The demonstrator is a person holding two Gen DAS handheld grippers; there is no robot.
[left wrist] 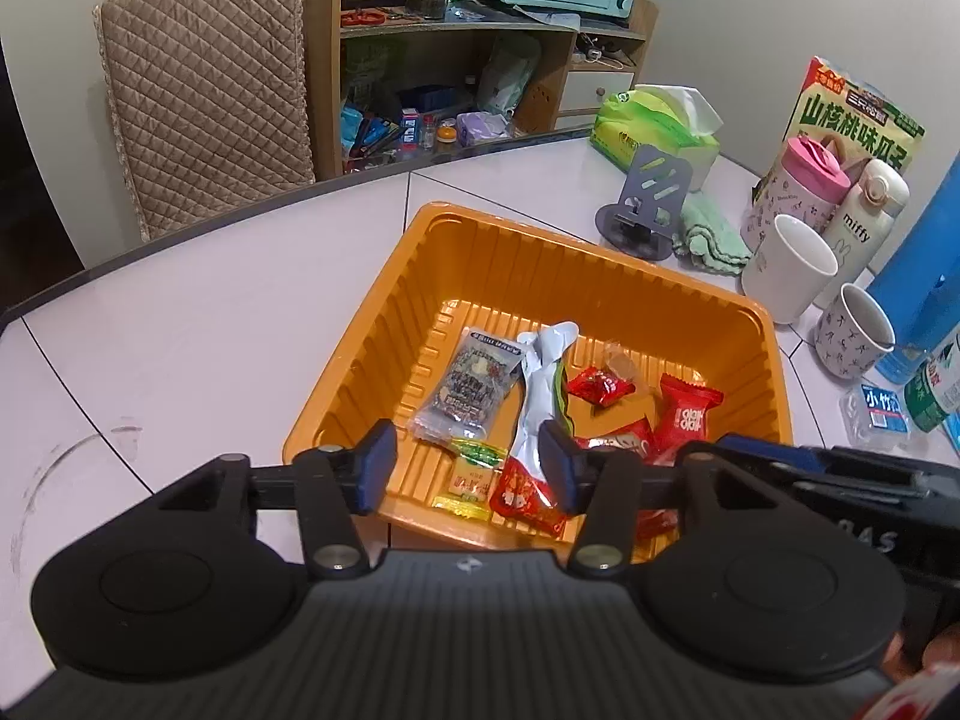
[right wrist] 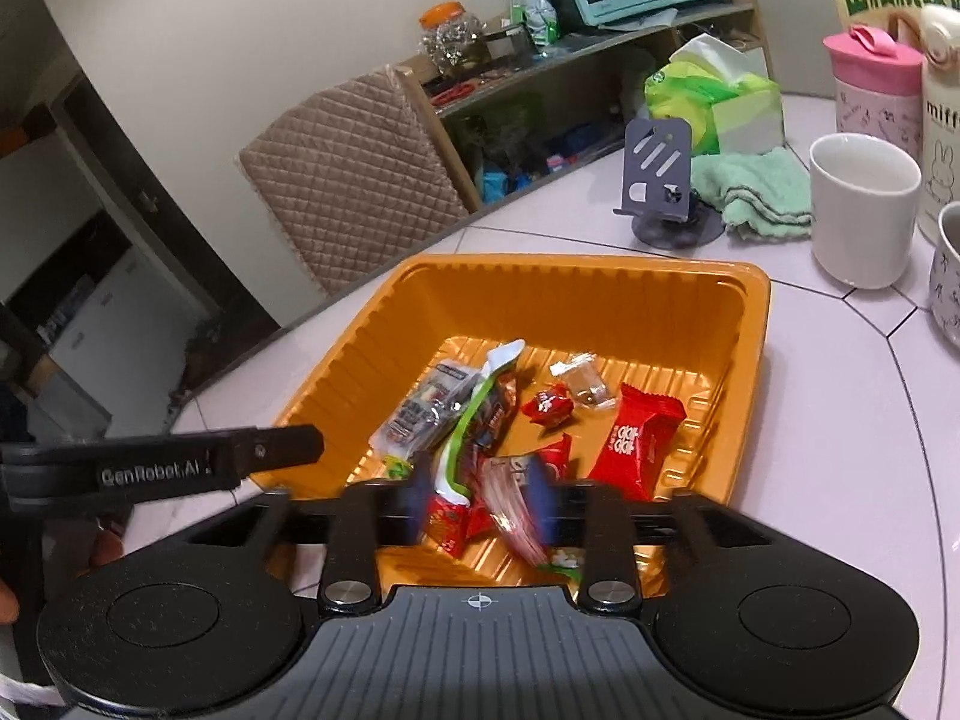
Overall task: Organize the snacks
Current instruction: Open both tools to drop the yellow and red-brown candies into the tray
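Observation:
An orange plastic tray (left wrist: 510, 252) sits on the white table and holds several wrapped snacks: a grey-black packet (left wrist: 465, 387), a long white-and-green pouch (left wrist: 540, 384), red candies (left wrist: 600, 387) and a red packet (left wrist: 687, 414). My left gripper (left wrist: 468, 468) is open and empty above the tray's near edge. In the right wrist view the tray (right wrist: 660, 294) and red packet (right wrist: 636, 441) show again. My right gripper (right wrist: 480, 510) hovers over the tray's near side, jaws apart, with a blurred clear-red wrapper (right wrist: 510, 510) between them, apparently loose.
At the right stand a white mug (left wrist: 786, 267), a patterned cup (left wrist: 852, 330), a pink-lidded bottle (left wrist: 798, 192), a miffy flask (left wrist: 864, 210), a blue bottle (left wrist: 924, 276), a grey phone stand (left wrist: 648, 204), a green cloth (left wrist: 708, 234) and a tissue pack (left wrist: 654, 120).

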